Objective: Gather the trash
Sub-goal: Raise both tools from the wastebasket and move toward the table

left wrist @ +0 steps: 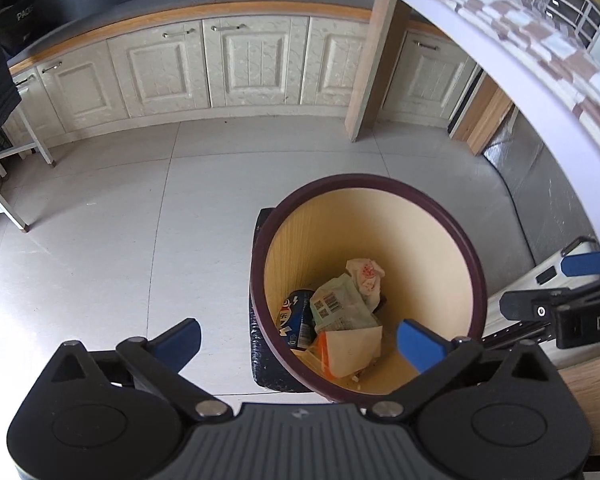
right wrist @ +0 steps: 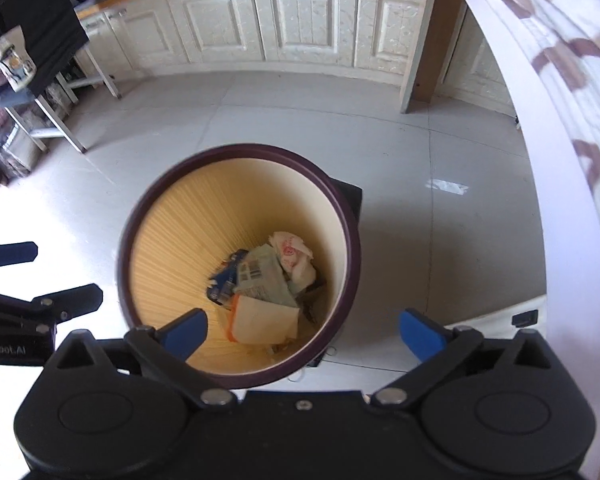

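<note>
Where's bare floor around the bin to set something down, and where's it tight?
Free: the tiled floor between the bin and the cabinets, out to the rack legs on the left. Tight: the table crowds the bin's right side, and wrappers cover the bin's bottom.

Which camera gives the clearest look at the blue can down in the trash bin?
The left wrist view: the blue can shows sharply, its printed side exposed beside the wrappers. In the right wrist view it is blurred and largely covered by paper.

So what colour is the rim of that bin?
The bin's rim is dark maroon, with a pale yellow ribbed inside; the right wrist view shows it best.
</note>
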Demonstrator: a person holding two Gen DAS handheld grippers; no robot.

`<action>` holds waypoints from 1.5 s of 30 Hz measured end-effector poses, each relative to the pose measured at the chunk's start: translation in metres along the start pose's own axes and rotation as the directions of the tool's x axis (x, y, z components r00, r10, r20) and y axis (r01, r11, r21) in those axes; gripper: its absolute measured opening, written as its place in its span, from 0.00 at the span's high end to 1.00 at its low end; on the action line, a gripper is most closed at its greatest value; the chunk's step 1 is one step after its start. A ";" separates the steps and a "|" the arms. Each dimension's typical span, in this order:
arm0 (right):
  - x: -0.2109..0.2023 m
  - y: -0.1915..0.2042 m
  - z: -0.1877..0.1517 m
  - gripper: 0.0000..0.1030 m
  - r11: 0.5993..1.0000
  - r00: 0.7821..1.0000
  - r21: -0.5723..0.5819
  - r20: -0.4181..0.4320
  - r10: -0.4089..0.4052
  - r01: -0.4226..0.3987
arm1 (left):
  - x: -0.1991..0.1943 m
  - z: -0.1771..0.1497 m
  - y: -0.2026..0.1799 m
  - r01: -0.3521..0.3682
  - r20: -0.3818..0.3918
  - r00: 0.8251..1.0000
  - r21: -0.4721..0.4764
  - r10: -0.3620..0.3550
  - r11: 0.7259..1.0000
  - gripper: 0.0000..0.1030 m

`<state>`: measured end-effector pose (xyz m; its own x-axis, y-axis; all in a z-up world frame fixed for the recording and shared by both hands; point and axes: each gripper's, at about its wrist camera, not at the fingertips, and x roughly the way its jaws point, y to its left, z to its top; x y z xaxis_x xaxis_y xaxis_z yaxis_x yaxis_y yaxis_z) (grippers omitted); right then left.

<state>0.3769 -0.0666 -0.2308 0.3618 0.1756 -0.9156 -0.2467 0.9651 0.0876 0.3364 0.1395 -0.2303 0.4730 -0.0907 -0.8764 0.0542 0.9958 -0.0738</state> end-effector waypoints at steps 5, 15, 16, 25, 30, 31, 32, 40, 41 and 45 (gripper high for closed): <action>-0.017 0.003 -0.010 0.00 1.000 1.000 0.013 0.020 0.006 -0.006 | -0.020 -0.005 0.002 -0.007 0.029 1.000 -0.005 0.007 1.000 0.00; -0.054 0.015 -0.027 0.00 1.000 0.997 0.011 0.077 0.014 -0.015 | -0.067 -0.022 0.002 -0.014 0.110 0.994 -0.015 0.016 1.000 0.00; -0.059 0.016 -0.027 0.00 1.000 0.996 0.008 0.087 0.013 -0.014 | -0.072 -0.024 0.002 -0.016 0.119 0.993 -0.018 0.018 1.000 0.00; -0.110 0.025 -0.036 0.00 0.999 0.982 -0.026 0.184 0.032 -0.028 | -0.125 -0.036 0.000 -0.022 0.231 0.972 -0.036 0.030 0.999 0.00; -0.154 0.028 -0.042 0.00 0.998 0.959 -0.042 0.280 0.054 -0.043 | -0.161 -0.041 -0.005 -0.018 0.318 0.948 -0.031 0.027 0.999 0.00; -0.164 0.028 -0.044 0.00 0.998 0.952 -0.046 0.300 0.057 -0.045 | -0.169 -0.042 -0.007 -0.015 0.336 0.942 -0.027 0.024 1.000 0.00; -0.174 0.027 -0.046 0.00 0.998 0.946 -0.051 0.318 0.060 -0.046 | -0.176 -0.042 -0.009 -0.013 0.353 0.935 -0.024 0.020 1.000 0.00; -0.244 0.014 -0.068 0.00 0.996 0.888 -0.075 0.455 0.069 -0.040 | -0.228 -0.042 -0.043 0.000 0.494 0.870 0.029 -0.014 1.000 0.00; -0.252 0.009 -0.072 0.00 0.996 0.880 -0.077 0.470 0.067 -0.035 | -0.234 -0.042 -0.049 0.005 0.509 0.861 0.039 -0.024 0.999 0.00; -0.282 -0.012 -0.086 0.00 0.997 0.849 -0.080 0.527 0.051 -0.011 | -0.252 -0.038 -0.075 0.020 0.559 0.826 0.088 -0.066 0.996 0.00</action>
<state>0.2009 -0.1445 -0.0075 0.7678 0.3008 -0.5657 -0.3214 0.9446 0.0661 0.1792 0.0882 -0.0218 0.8791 -0.1479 -0.4532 0.1409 0.9888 -0.0493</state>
